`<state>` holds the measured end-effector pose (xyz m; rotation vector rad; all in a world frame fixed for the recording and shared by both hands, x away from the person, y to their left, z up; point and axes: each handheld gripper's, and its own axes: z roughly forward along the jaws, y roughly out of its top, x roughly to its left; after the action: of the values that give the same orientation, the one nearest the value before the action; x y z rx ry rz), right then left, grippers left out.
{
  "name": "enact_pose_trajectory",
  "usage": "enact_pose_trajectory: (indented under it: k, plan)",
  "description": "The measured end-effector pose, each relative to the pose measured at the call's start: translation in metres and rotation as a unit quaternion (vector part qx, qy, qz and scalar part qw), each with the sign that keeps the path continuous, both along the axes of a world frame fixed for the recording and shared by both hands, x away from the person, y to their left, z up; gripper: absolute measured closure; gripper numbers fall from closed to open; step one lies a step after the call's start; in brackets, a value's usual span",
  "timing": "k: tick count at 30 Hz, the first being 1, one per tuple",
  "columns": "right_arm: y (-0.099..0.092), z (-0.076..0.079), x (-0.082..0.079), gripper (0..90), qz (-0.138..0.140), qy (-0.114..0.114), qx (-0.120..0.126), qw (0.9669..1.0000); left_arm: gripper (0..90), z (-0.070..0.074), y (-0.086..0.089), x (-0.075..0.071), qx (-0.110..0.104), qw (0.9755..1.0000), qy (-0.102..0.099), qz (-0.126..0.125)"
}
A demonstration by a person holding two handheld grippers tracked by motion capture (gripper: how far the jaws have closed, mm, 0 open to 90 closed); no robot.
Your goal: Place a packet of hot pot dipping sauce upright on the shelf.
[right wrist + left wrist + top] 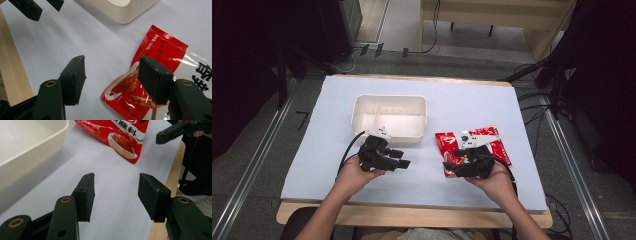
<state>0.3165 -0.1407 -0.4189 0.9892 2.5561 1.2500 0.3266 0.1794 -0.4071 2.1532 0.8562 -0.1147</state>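
Centrally, your white divided tray (389, 119) sits on the desk (312, 165); red sachet (472, 145) lies beside it. Left tongs (116, 195) and right tongs (112, 77) gape, gripping nothing.

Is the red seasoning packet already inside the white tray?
No, the red seasoning packet lies flat on the table's white sheet, to the right of the white tray and outside its walls.

A glossy red foil packet (160, 60) lies on the desk's (492, 100) matt white covering, its pale wood edge showing, beside a smooth cream plastic tray (389, 131).
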Motion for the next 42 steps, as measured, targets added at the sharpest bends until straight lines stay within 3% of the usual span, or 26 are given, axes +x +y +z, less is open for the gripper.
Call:
enact_pose_trajectory:
  k: [5,8,11,17,21,24,32,34,42]
  plan:
    - [-0.004,0.002,0.0,40.4,0.002,0.008,0.004,1.0,45.1,0.003,0.0,-0.002,-0.012,0.9999,-0.001,0.01]
    - [-0.007,0.004,-0.002,41.3,0.001,0.005,0.0,1.0,49.2,0.006,0.002,-0.002,-0.02,0.9996,-0.007,0.019]
    - [-0.013,0.007,-0.003,41.4,-0.006,0.003,0.005,1.0,52.6,0.008,0.002,-0.004,-0.012,0.9995,-0.015,0.024]
    - [-0.022,0.009,-0.007,42.8,-0.013,0.0,0.004,0.9999,55.7,0.006,0.004,-0.004,0.0,0.9997,-0.025,0.003]
    - [-0.031,0.011,-0.01,44.4,-0.021,-0.005,-0.001,0.9998,44.6,0.003,0.005,-0.003,-0.006,0.9995,-0.032,-0.002]
    - [-0.038,0.011,-0.011,45.6,-0.03,-0.003,-0.001,0.9995,41.0,0.001,0.004,-0.003,-0.007,0.9992,-0.038,-0.006]
    - [-0.062,0.008,-0.013,49.6,-0.061,0.0,-0.008,0.9981,37.1,0.002,-0.001,-0.002,-0.016,0.9988,-0.044,-0.013]
    - [-0.067,0.006,-0.014,53.1,-0.074,0.009,-0.005,0.9972,36.9,0.001,-0.002,-0.001,-0.017,0.9988,-0.045,-0.014]
    - [-0.069,-0.005,-0.016,67.5,-0.08,0.016,-0.009,0.9966,37.1,0.002,-0.009,0.0,-0.015,0.9987,-0.043,-0.021]
